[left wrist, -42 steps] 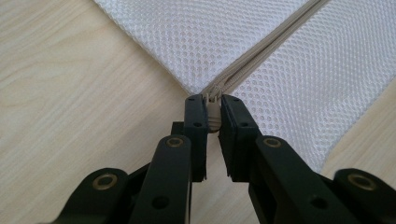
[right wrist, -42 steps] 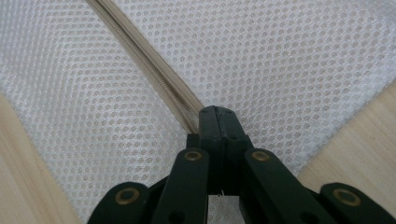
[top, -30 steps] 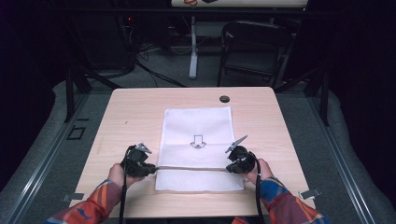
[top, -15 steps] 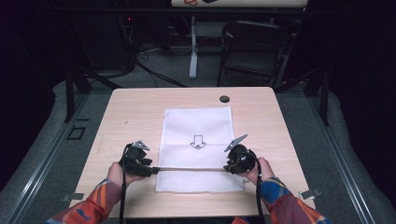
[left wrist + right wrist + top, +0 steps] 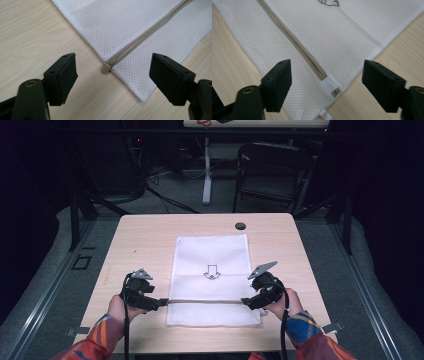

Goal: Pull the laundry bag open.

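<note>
Now | left tongs [image 5: 110, 75], right tongs [image 5: 324, 82]: just opened wide, holding nothing | mesh bag [image 5: 210, 255]: arrow print, unlettered

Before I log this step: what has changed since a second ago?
Both grippers have let go: the left gripper and right gripper have just opened their jaws off the zipper ends. The white mesh bag stays flat on the table.
</note>
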Motion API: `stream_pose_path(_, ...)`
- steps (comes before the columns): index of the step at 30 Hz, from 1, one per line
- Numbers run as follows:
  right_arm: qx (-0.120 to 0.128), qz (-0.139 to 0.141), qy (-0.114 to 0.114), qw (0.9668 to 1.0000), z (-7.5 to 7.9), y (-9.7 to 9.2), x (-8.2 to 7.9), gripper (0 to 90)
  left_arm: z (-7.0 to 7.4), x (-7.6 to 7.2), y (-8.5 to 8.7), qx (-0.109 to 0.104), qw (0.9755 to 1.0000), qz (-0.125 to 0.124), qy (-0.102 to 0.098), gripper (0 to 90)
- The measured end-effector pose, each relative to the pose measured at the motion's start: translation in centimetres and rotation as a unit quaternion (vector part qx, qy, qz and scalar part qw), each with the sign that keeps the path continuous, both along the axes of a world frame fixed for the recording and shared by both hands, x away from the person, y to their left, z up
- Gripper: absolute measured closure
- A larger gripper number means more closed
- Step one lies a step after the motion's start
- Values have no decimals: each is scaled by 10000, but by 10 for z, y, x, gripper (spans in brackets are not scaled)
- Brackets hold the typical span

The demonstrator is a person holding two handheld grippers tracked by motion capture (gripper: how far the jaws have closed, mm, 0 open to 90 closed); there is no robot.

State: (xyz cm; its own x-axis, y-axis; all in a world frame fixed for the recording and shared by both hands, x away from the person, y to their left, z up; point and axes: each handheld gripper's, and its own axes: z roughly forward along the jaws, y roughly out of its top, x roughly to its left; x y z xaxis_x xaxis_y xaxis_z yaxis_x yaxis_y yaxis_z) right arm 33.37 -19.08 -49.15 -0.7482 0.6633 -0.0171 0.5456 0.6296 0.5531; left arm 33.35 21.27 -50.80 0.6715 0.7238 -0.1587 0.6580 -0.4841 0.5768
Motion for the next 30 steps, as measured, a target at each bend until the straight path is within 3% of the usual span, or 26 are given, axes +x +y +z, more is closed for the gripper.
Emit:
stream_pose_path(3, 96, -206, -16, 9997, 5, -14, -2, 145, 3, -3, 8, -19, 9999, 149, -48, 172)
stream_pose_path(8, 267, -620, 0, 9977, 9, -41, -8, 95, 7, -10, 23, -84, 9990, 422, -111, 153)
stream_pose_path(14, 271, -987, 35, 9947, 5, -67, -15, 67, 8, -16, 40, -86, 9972, 725, -138, 148)
stream_pose_path(23, 79, -1280, 190, 9916, -11, -88, -22, 4, 3, -18, 56, 44, 9952, 972, -87, 116)
stream_pose_path(30, 139, -1508, 354, 9878, -20, -106, -19, 0, -7, -12, 63, 182, 9934, 1128, 76, 94)
